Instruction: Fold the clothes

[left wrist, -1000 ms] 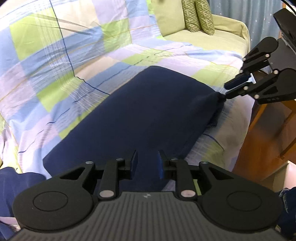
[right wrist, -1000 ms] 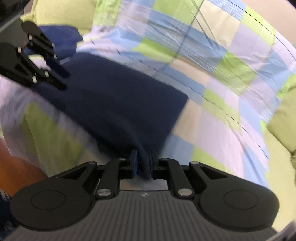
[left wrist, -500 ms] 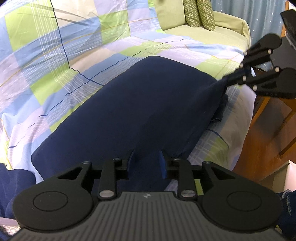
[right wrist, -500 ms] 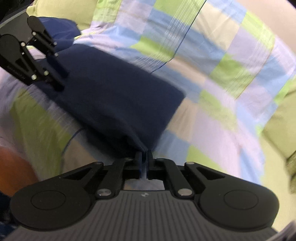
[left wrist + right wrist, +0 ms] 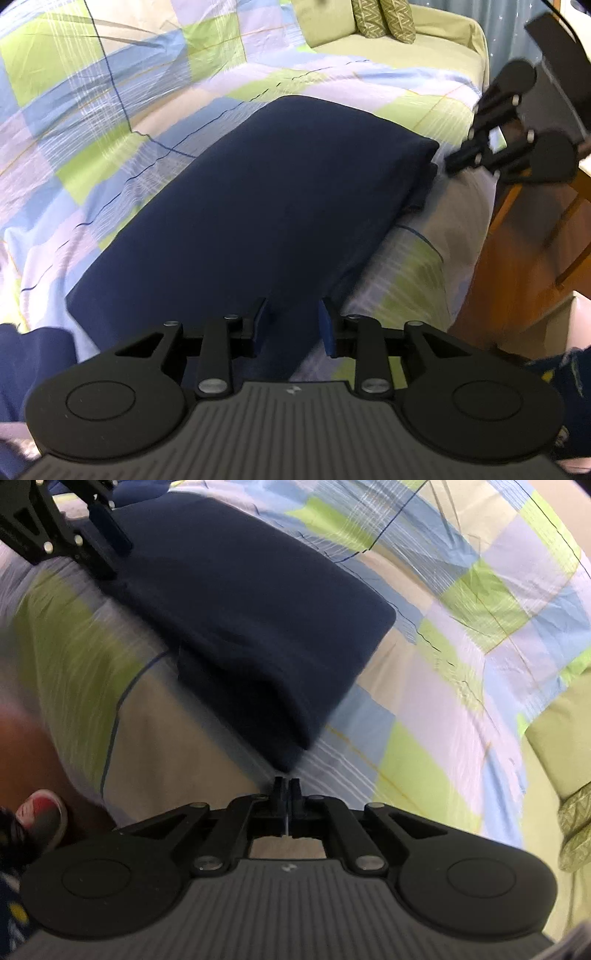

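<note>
Navy garment [image 5: 280, 206] lay folded mid-frame on checked bedspread [image 5: 92, 122]. Left gripper [image 5: 293, 323] gaped over its near edge; right gripper [image 5: 286, 788] was clenched, empty, just off corner. Cloth looked soft, light, floppy; corners seemed best holds.

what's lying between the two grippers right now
The folded navy garment, lying on the checked bedspread, spans the stretch between the left gripper and the right gripper. The left wrist view shows it best.
</note>
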Demonstrator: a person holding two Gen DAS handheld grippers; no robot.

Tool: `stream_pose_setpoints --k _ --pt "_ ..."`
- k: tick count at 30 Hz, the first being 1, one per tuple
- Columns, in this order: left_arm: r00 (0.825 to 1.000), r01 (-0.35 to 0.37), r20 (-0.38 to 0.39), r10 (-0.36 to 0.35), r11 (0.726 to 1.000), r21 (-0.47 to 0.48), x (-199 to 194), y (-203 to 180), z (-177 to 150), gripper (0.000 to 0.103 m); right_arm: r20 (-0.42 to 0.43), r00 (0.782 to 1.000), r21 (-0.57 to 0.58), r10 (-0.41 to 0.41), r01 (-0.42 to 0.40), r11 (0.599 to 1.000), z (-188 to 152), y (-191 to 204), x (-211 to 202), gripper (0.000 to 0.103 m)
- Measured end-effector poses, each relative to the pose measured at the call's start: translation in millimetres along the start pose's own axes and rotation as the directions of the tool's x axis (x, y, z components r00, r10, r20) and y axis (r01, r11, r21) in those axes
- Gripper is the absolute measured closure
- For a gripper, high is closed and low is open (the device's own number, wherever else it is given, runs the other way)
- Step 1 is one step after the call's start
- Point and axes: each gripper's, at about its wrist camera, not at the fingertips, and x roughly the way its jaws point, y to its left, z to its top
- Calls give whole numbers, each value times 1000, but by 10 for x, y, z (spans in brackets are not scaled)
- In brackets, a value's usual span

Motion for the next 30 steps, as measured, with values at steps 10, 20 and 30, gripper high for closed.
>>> stream_pose_setpoints --k 10,20,30 --pt "997 -81 -3 81 988 -135 187 169 -67 60 234 954 267 188 -249 931 525 -259 132 98" --pt "986 -163 17 168 972 -167 -236 424 -150 58 134 990 318 35 -76 945 344 -659 93 95" --pt "985 -112 94 143 954 -278 766 1197 491 54 271 961 292 57 -138 946 989 -828 838 96"
